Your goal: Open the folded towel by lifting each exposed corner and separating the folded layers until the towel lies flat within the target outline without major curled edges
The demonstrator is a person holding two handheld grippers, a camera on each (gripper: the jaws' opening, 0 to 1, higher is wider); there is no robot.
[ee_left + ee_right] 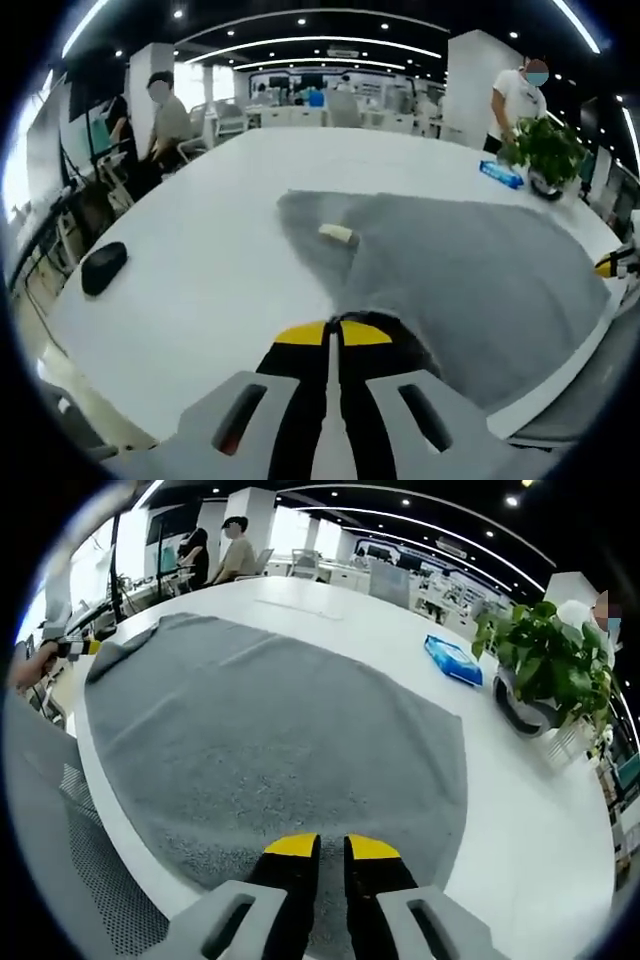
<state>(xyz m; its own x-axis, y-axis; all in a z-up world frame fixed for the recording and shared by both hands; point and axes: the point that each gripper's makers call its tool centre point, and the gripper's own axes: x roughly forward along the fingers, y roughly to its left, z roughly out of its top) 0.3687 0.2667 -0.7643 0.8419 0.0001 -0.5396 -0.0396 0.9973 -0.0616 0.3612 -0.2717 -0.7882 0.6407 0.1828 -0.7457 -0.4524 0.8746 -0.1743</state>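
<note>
One grey towel (pixel 470 270) spread on white worktop (pixel 200 270), left gripper view; near corner hidden under left tongs (pixel 334 335), jaws together, clamped on towel. Small tag (pixel 338 235) centre; dark mouse (pixel 103 267) left; plant (pixel 545 150) upper right. Right gripper view: towel fills centre; right tongs (pixel 332 848) nearly together, grip unclear. Blue packet (pixel 452 660), plant right.
</note>
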